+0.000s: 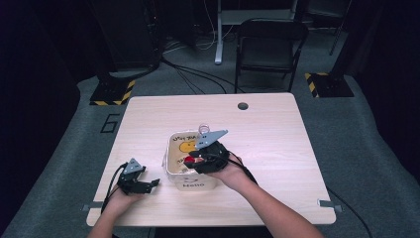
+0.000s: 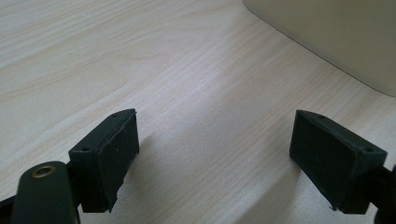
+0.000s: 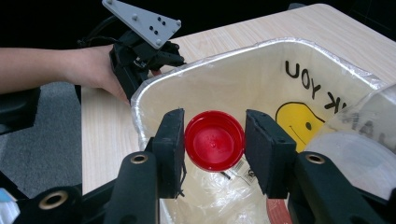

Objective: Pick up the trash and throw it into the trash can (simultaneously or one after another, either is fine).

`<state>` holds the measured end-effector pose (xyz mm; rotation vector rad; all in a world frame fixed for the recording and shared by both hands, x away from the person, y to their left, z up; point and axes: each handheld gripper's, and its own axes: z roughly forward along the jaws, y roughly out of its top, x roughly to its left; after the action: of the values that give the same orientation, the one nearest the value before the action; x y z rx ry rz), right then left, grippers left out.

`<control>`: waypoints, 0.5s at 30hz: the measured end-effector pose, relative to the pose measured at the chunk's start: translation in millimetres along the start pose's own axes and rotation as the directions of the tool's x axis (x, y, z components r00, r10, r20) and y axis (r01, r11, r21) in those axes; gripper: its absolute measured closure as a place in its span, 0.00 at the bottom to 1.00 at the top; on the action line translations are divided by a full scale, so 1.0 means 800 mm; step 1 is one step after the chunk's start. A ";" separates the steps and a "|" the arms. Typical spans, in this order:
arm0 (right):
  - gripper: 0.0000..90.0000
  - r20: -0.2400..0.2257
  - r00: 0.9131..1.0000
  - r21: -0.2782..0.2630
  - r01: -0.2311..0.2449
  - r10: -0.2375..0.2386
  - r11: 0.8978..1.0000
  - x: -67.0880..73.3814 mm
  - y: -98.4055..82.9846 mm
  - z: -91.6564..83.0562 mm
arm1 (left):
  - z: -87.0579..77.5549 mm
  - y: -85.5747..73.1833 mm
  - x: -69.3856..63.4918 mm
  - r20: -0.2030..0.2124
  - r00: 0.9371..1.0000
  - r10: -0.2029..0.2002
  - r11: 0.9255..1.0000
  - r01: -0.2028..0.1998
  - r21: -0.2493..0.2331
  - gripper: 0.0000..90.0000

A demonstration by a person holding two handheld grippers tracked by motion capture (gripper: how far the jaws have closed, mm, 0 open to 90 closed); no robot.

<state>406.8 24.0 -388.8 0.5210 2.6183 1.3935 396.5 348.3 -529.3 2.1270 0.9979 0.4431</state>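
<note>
Black jaws of the right gripper (image 3: 214, 144) stand closed on a red cap (image 3: 215, 140), one pad against each side of its rim, with the cap's hollow face turned toward the lens. It looks like the lid of a bottle or jar, and what it is screwed to, if anything, is hidden behind it. Cap and gripper hang over the open mouth of the bin (image 3: 201, 65), a white tub lined with a clear bag and printed with a yellow smiley and black lettering. From the high view the right gripper (image 1: 194, 159) sits over the bin (image 1: 170, 173) just inside its near rim.

Left of the bin, the left gripper (image 1: 148, 184) rests on the table (image 1: 277, 148) with its jaws spread wide and nothing between them; the left gripper view has bare wood between the pads (image 2: 114, 158) and the bin's wall (image 2: 336, 42) close ahead.

By its look the cap is light, stiff plastic, smooth and round, so it could swivel or squirt out of a loose pinch. Holding it across the full width of the rim, as now, seems the soundest grip; squeezing hard should not hurt it. If it is to be dropped, it is already over the bag and need only be let go.
</note>
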 end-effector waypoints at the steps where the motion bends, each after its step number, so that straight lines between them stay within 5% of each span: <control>1: 0.64 -0.001 1.000 0.003 0.000 0.000 1.000 0.000 0.000 0.001 | 0.000 0.000 0.000 0.000 1.000 0.000 1.000 0.000 0.000 0.17; 15: 0.57 -0.003 1.000 0.037 -0.014 0.014 0.999 -0.002 -0.002 0.011 | 0.001 0.000 0.000 0.000 1.000 0.000 1.000 0.000 -0.004 0.17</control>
<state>410.6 29.5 -395.1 0.5435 2.6526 1.3534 396.9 348.1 -529.7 2.1237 0.9962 0.4445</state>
